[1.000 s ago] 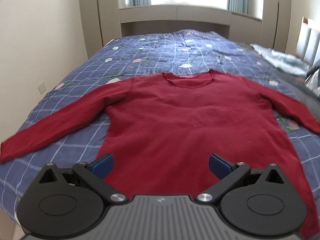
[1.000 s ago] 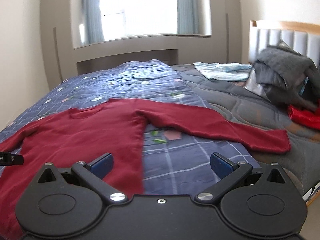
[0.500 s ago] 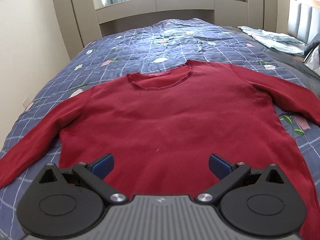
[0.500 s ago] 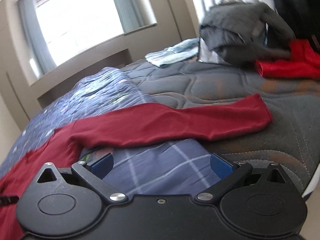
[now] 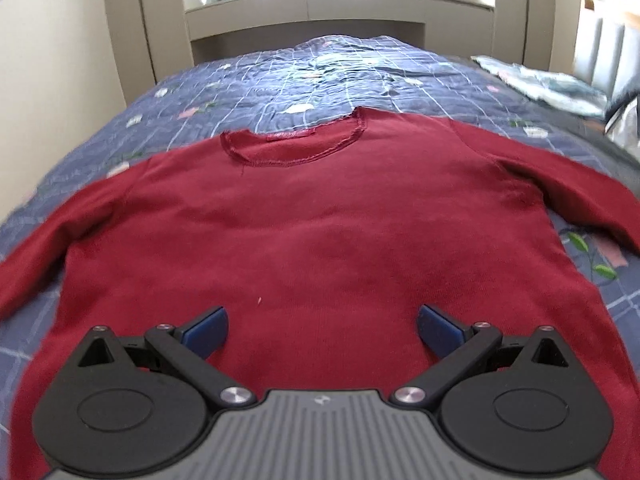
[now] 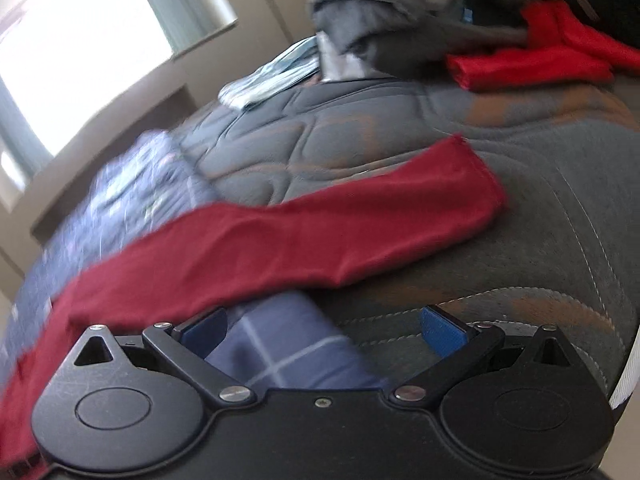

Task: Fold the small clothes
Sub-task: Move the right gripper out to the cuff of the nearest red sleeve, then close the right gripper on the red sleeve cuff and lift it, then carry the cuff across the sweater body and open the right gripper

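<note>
Both tongs are spread wide and hold nothing: the left gripper (image 5: 322,330) hangs over the lower body of the red sweater (image 5: 320,232), the right gripper (image 6: 324,330) just short of its right sleeve (image 6: 304,236). The sweater lies flat, face up, on the blue quilt (image 5: 320,76), sleeves outstretched. Folding looks unstarted; next, I judge, the right gripper must pinch near the sleeve's cuff and carry it across the sweater's body.

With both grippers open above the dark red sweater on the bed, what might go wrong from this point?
1. The right gripper hangs open short of the sleeve; closing here might pinch the blue quilt instead.
2. The sleeve end lies on the grey mattress, near the bright red garment, so a wide pull could drag towards that pile.
3. The left gripper is open over the middle of the sweater; gripping there would bunch it.
</note>
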